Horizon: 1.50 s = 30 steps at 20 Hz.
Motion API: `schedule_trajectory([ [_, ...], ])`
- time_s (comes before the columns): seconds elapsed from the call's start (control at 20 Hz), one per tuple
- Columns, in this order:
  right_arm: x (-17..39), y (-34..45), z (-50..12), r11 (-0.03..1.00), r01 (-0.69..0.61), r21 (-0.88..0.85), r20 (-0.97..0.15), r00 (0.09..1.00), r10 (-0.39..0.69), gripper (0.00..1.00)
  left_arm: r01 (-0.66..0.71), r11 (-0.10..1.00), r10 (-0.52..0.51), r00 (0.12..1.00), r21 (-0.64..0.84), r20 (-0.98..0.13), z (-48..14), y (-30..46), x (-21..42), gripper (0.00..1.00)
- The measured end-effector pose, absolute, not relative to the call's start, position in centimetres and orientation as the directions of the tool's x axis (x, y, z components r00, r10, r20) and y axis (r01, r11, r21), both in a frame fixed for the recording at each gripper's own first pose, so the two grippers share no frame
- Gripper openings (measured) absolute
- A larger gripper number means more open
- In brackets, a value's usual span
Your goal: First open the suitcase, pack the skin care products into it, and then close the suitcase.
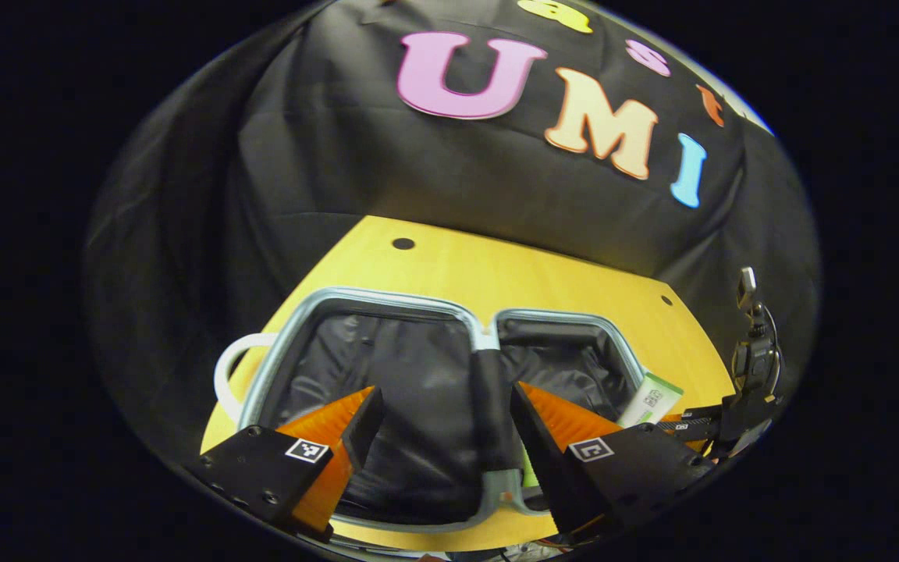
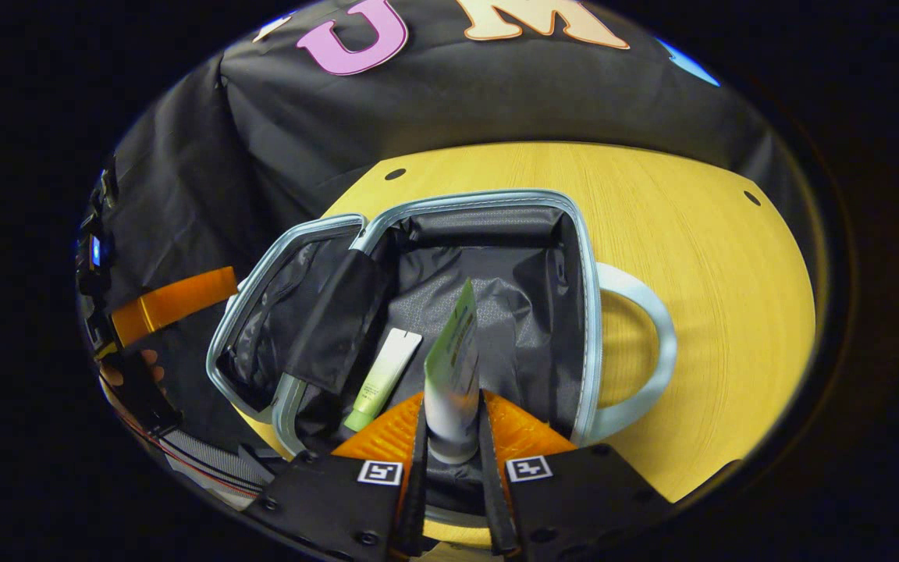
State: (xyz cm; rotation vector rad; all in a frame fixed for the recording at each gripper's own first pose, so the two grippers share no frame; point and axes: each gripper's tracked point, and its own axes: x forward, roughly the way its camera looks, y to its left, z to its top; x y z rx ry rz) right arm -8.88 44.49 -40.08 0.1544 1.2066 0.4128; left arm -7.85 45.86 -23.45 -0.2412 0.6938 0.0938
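The suitcase [image 1: 387, 297] lies open on the yellow table, both black-lined halves facing up, rim light blue-grey. My left gripper [image 1: 445, 398] hovers open over its hinge with nothing between the fingers. In the right gripper view, my right gripper [image 2: 453, 406] is shut on a white and green tube [image 2: 453, 351], held upright over the right half of the suitcase [image 2: 488, 199]. A second pale green tube [image 2: 383, 378] lies on the lining beside it. The left gripper view shows the held tube [image 1: 652, 398] and the right gripper [image 1: 699, 425] at the suitcase's right edge.
A white loop handle [image 2: 644, 343] sticks out from the suitcase onto the yellow table [image 2: 691, 234]. The other gripper [image 2: 172, 300] and a hand [image 2: 133, 367] sit at the left edge. Black cloth wall stands behind the table [image 1: 496, 265].
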Motion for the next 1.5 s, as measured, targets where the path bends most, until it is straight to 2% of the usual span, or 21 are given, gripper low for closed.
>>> schedule_trajectory([
  [0.1,-8.0,45.1,-39.5,0.908,-0.231,0.349,-0.854,0.321,0.410,0.30,-0.222,0.960,0.068,0.770,-0.168,-0.634,-23.1,49.5,-8.2,0.96],
  [0.3,-5.5,45.4,-36.5,0.904,-0.234,0.358,-0.798,0.426,0.426,1.00,-0.320,0.938,0.171,0.763,-0.134,-0.623,-21.9,55.7,-8.4,0.95],
  [0.5,-3.4,44.8,-33.4,0.902,-0.266,0.340,-0.733,0.526,0.432,0.98,-0.406,0.910,0.267,0.736,-0.090,-0.622,-21.6,61.7,-9.1,0.96],
  [0.7,-1.7,42.5,-31.0,0.919,-0.292,0.266,-0.696,0.601,0.393,0.98,-0.454,0.890,0.315,0.673,-0.038,-0.670,-24.3,66.7,-10.1,0.95],
  [0.95,-0.8,38.8,-30.7,0.953,-0.212,0.216,-0.695,0.652,0.303,0.98,-0.438,0.896,0.230,0.592,-0.069,-0.772,-29.9,67.8,-10.2,0.95],
  [1.15,-0.6,36.0,-30.9,0.973,-0.152,0.173,-0.707,0.669,0.230,0.98,-0.409,0.910,0.182,0.535,-0.064,-0.825,-33.0,68.5,-10.2,0.89],
  [1.25,-0.5,35.2,-30.7,0.978,-0.144,0.151,-0.701,0.682,0.208,0.98,-0.406,0.911,0.161,0.513,-0.073,-0.843,-33.9,68.8,-9.7,0.78],
  [1.4,-0.4,34.3,-30.4,0.982,-0.126,0.142,-0.691,0.698,0.189,0.98,-0.387,0.920,0.151,0.504,-0.067,-0.850,-34.6,68.1,-9.2,0.43],
  [1.45,-0.4,33.9,-30.3,0.984,-0.116,0.138,-0.689,0.703,0.180,0.98,-0.377,0.924,0.145,0.508,-0.068,-0.849,-34.3,67.7,-9.0,0.36],
  [1.5,-0.3,33.4,-30.3,0.985,-0.108,0.131,-0.684,0.710,0.169,0.98,-0.373,0.926,0.154,0.506,-0.054,-0.849,-34.4,67.7,-8.8,0.23],
])
